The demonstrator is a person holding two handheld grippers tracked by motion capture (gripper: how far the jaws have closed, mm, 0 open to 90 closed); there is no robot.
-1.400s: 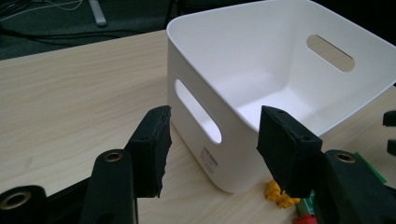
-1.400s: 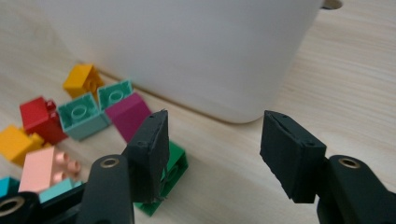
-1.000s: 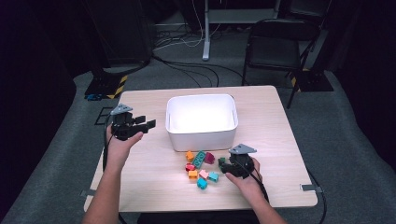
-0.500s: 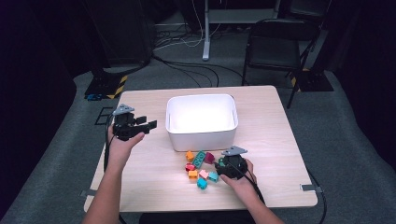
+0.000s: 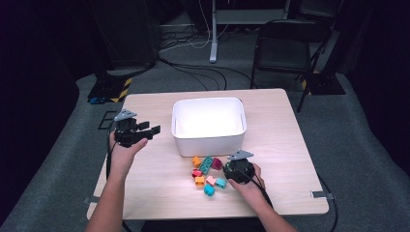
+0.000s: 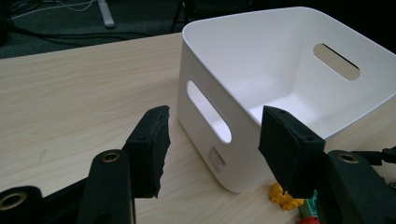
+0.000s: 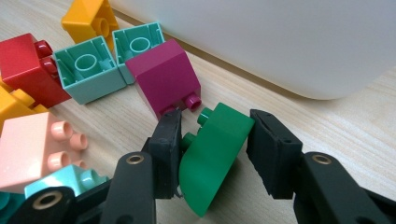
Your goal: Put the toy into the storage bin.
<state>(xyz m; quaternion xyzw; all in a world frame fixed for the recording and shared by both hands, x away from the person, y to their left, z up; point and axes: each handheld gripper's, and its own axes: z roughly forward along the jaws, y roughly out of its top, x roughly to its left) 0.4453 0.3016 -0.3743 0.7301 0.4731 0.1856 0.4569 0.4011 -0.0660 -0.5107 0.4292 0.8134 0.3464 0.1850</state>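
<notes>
A pile of toy bricks [image 5: 205,174] lies on the table in front of the white bin [image 5: 209,126]. My right gripper [image 7: 214,120] lies low at the pile's right edge [image 5: 228,170]. Its jaws have just been closing, and both pads now touch a green curved brick [image 7: 212,158] lying on the wood. A magenta brick [image 7: 163,79] sits just beyond it, with two teal bricks [image 7: 88,70], a red one [image 7: 25,65], a pink one [image 7: 30,144] and orange ones [image 7: 91,18] nearby. My left gripper [image 5: 145,131] hovers left of the bin, open and empty [image 6: 215,140].
The bin [image 6: 280,70] is empty inside and has slot handles in its sides. The wooden table [image 5: 290,145] has bare room to the right and along the front. A black chair [image 5: 285,48] and cables stand on the floor behind the table.
My right gripper has slid a little left into the edge of the brick pile. The left gripper has held still beside the bin.
</notes>
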